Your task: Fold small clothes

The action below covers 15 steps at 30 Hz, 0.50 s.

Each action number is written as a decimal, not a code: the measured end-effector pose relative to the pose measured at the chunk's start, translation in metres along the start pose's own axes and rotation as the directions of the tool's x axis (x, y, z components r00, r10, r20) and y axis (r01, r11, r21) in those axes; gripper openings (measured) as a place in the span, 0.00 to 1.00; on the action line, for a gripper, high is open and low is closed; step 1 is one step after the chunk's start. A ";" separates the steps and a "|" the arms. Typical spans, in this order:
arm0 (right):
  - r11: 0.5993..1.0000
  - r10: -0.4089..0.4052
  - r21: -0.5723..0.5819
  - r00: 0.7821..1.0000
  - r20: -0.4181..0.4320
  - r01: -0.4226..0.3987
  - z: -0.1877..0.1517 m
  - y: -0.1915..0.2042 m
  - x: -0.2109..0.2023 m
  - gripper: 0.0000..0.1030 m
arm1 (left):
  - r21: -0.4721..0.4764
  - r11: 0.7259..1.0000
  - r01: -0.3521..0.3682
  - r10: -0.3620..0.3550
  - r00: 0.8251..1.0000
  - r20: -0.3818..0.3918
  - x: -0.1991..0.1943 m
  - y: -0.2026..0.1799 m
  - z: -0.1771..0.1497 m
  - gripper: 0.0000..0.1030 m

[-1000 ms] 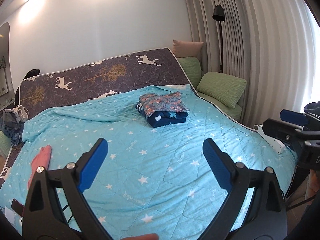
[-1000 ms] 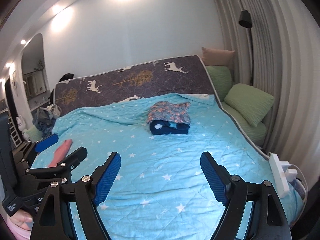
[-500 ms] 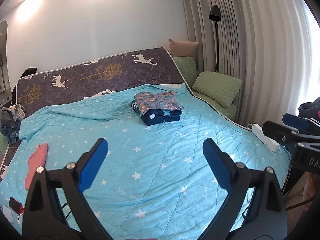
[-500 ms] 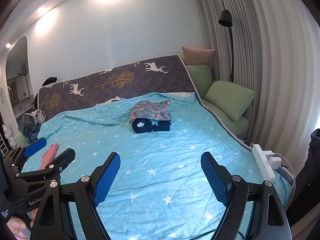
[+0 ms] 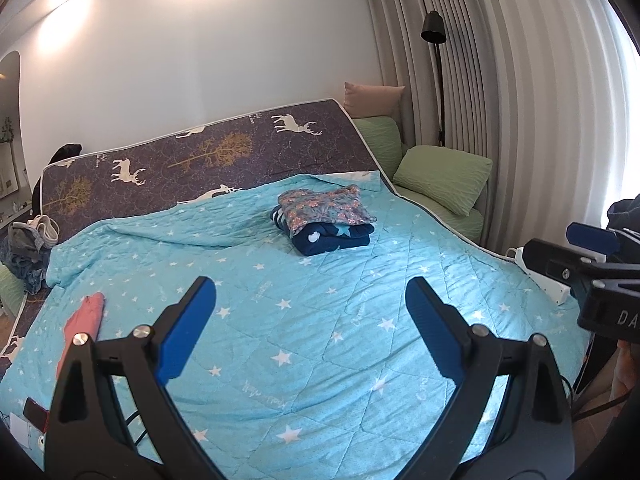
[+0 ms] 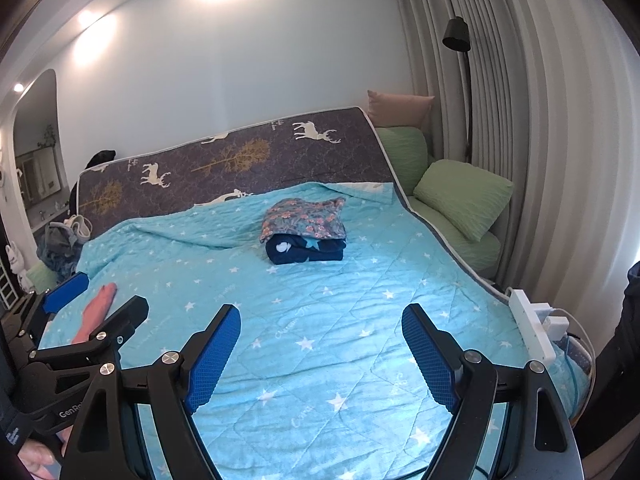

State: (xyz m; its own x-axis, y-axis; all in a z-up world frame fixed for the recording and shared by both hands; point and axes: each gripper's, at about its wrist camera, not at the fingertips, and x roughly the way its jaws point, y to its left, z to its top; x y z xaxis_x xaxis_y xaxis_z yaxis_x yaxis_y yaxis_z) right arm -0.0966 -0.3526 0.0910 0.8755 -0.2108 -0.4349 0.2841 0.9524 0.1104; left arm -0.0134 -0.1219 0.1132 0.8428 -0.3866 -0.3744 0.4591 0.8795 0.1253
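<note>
Jaws of left gripper [image 5: 310, 316] and right gripper [image 6: 320, 346] wide as before, folded pile [image 5: 325, 220] still far ahead.

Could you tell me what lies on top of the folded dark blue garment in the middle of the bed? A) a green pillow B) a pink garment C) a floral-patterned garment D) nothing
C: the floral-patterned garment rests folded on the dark blue garment, while the pink garment lies apart near the bed's left edge and both grippers, left and right, stand open and empty.
</note>
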 end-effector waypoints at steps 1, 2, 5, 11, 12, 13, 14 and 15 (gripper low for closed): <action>1.000 0.001 -0.001 1.000 -0.001 -0.001 0.000 0.000 0.000 0.82 | 0.000 1.000 0.001 -0.001 1.000 -0.003 0.001 0.000 0.001 0.93; 1.000 0.002 -0.002 1.000 -0.001 -0.002 0.000 0.001 0.001 0.82 | 0.000 1.000 0.003 -0.003 1.000 -0.005 0.001 0.001 0.000 0.93; 1.000 0.005 -0.006 1.000 0.000 -0.005 0.000 0.004 0.002 0.82 | 0.000 1.000 0.002 -0.002 1.000 -0.005 0.001 0.001 0.001 0.93; 1.000 0.006 -0.018 1.000 0.002 -0.006 0.000 0.007 0.003 0.82 | 0.000 1.000 0.000 0.000 1.000 -0.004 0.000 0.002 0.000 0.93; 1.000 0.005 -0.019 1.000 0.004 -0.005 0.000 0.007 0.003 0.82 | 0.000 1.000 -0.001 0.001 1.000 -0.004 0.000 0.002 0.000 0.93; 1.000 0.005 -0.019 1.000 0.004 -0.005 0.000 0.007 0.003 0.82 | 0.001 1.000 0.000 0.000 1.000 -0.005 0.001 0.002 0.000 0.93; 1.000 0.005 -0.019 1.000 0.004 -0.005 0.000 0.007 0.003 0.82 | 0.001 1.000 0.001 -0.001 1.000 -0.006 0.001 0.002 0.000 0.93; 1.000 0.006 -0.019 1.000 0.004 -0.006 0.000 0.007 0.003 0.82 | 0.002 1.000 0.000 0.000 1.000 -0.005 0.001 0.002 0.000 0.93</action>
State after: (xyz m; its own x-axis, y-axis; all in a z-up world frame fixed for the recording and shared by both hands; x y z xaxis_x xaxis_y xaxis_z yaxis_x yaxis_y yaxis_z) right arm -0.0921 -0.3464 0.0904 0.8788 -0.2062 -0.4304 0.2717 0.9576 0.0958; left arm -0.0116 -0.1207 0.1129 0.8412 -0.3855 -0.3792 0.4599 0.8789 0.1268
